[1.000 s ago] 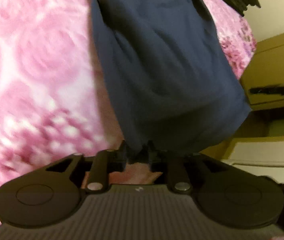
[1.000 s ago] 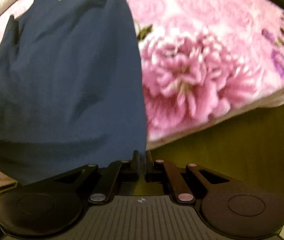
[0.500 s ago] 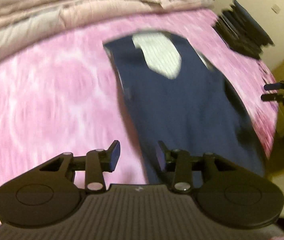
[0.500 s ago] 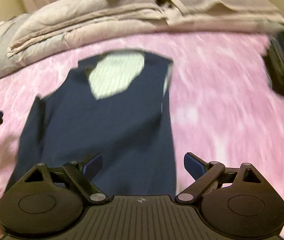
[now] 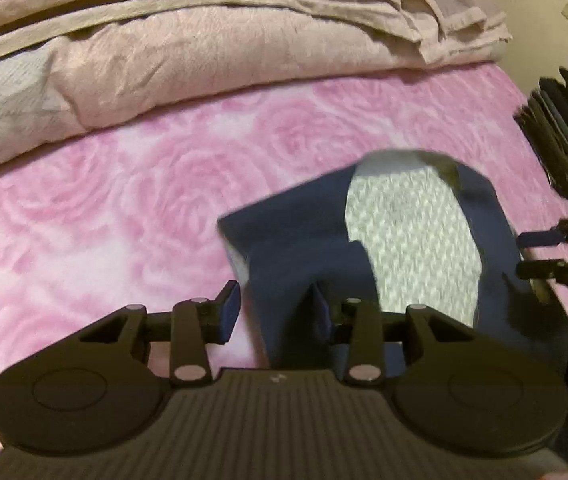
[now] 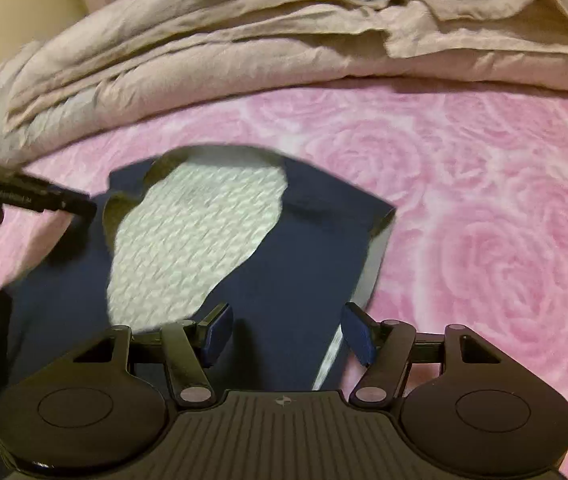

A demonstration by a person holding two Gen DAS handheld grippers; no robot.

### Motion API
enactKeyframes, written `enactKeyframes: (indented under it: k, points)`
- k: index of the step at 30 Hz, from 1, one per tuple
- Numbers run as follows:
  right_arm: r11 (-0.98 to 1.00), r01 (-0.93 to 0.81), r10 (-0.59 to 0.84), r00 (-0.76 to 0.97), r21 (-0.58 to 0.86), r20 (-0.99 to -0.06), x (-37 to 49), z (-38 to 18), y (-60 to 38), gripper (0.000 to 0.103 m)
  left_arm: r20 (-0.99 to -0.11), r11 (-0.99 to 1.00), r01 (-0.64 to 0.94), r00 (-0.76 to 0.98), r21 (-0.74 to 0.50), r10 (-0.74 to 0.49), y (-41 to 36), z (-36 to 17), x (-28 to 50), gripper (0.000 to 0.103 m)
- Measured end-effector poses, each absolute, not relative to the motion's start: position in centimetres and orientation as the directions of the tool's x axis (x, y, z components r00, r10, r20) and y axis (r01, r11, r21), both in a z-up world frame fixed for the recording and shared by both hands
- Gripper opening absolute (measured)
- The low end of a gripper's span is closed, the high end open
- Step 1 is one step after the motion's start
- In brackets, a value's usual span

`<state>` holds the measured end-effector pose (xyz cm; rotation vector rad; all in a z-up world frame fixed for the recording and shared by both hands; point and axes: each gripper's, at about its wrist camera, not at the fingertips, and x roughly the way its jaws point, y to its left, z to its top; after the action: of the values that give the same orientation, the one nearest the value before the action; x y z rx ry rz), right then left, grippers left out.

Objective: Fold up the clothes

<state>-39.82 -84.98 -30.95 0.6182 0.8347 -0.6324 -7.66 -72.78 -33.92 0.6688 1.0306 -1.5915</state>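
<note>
Navy garment: dark blue top (image 6: pixel 291 264) lies flat on the pink rose bedspread (image 6: pixel 483 200), pale knitted lining (image 6: pixel 196 240) showing at the neck end — a second ago it hung from both your claws over the bed edge.
Change: you have let go; the cloth has gone from gripped and draped to laid out, far end toward the folded beige blankets (image 5: pixel 204 52).
Left claw: left claw (image 5: pixel 274 312) spread, jaws just eased in a touch after opening; the garment's left edge runs under the gap, pads not pressing it.
Right claw: right claw (image 6: pixel 285 334) spread wider, jaws just came in a bit from their widest; blue cloth and its pale right hem sit below the gap, nothing pinched.
Cross-view: your right claw shows at the right border of the left view (image 5: pixel 555 256), beside the garment's far side; your left claw pokes in from the left of the right view (image 6: pixel 44 200), near the collar corner.
Meaning: spread-out step looks done — first fold not yet made.
Next, my guess: each claw needs a side edge or corner, then carry it across the middle.
Risk: fabric is limp; a shallow pinch may catch one layer only and drag the lining askew.
Clutter: dark stack of things (image 5: pixel 563 132) at the bed's right end, well apart from the garment.
</note>
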Motion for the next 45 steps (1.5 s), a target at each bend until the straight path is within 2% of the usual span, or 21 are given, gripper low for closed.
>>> enactKeyframes:
  k: [3, 5, 14, 18, 23, 28, 30, 31, 33, 34, 35, 40, 45]
  points:
    - [0.589, 0.739, -0.254, 0.553, 0.327, -0.794, -40.4, -32.0, -86.5, 0.064, -0.804, -0.067, 0.934, -0.337, -0.351, -0.490, -73.4, -33.8, -7.4, 0.031]
    - [0.574, 0.743, -0.244, 0.556, 0.343, -0.795, -40.2, -32.4, -87.4, 0.064, -0.813, -0.066, 0.931, -0.347, -0.359, -0.468, -73.8, -34.1, -7.4, 0.031]
    - [0.563, 0.729, -0.225, 0.589, 0.389, -0.776, -39.3, -33.3, -88.7, 0.064, -0.874, -0.131, 0.959, -0.282, -0.250, -0.395, -75.3, -35.1, -8.3, 0.029]
    - [0.523, 0.753, -0.252, 0.585, 0.400, -0.771, -39.6, -33.5, -89.3, 0.052, -0.875, -0.144, 0.966, -0.257, -0.216, -0.410, -75.2, -35.0, -8.5, 0.029]
    - [0.519, 0.764, -0.284, 0.577, 0.383, -0.766, -39.5, -33.3, -90.0, 0.052, -0.852, -0.080, 0.965, -0.257, -0.249, -0.455, -75.7, -35.1, -7.5, 0.029]
    - [0.528, 0.743, -0.257, 0.600, 0.410, -0.757, -39.3, -33.5, -89.7, 0.052, -0.851, -0.118, 0.944, -0.330, -0.309, -0.408, -75.6, -35.5, -8.4, 0.032]
    - [0.546, 0.729, -0.246, 0.611, 0.413, -0.752, -39.0, -33.4, -89.2, 0.052, -0.851, -0.131, 0.939, -0.343, -0.317, -0.398, -75.3, -35.4, -8.8, 0.029]
    - [0.552, 0.723, -0.241, 0.614, 0.414, -0.751, -38.9, -33.4, -89.0, 0.052, -0.850, -0.136, 0.936, -0.353, -0.326, -0.391, -75.1, -35.5, -8.8, 0.021]
    - [0.542, 0.729, -0.242, 0.611, 0.417, -0.754, -38.9, -33.3, -88.9, 0.022, -0.846, -0.143, 0.929, -0.369, -0.340, -0.384, -74.9, -35.4, -8.9, 0.006]
    - [0.536, 0.737, -0.247, 0.603, 0.412, -0.758, -39.0, -33.3, -88.9, 0.011, -0.843, -0.144, 0.929, -0.371, -0.342, -0.389, -74.9, -35.3, -8.8, 0.001]
    - [0.524, 0.742, -0.251, 0.604, 0.418, -0.757, -39.2, -33.2, -89.1, 0.004, -0.840, -0.145, 0.928, -0.373, -0.344, -0.393, -74.8, -35.2, -8.7, 0.001]
    - [0.531, 0.755, -0.320, 0.599, 0.385, -0.734, -39.9, -31.0, -90.9, 0.001, -0.791, -0.093, 0.939, -0.329, -0.330, -0.516, -76.0, -32.9, -6.6, 0.000]
    - [0.524, 0.773, -0.382, 0.588, 0.356, -0.713, -39.2, -30.3, -94.8, 0.001, -0.769, -0.069, 0.945, -0.300, -0.318, -0.564, -78.4, -32.4, -5.1, 0.000]
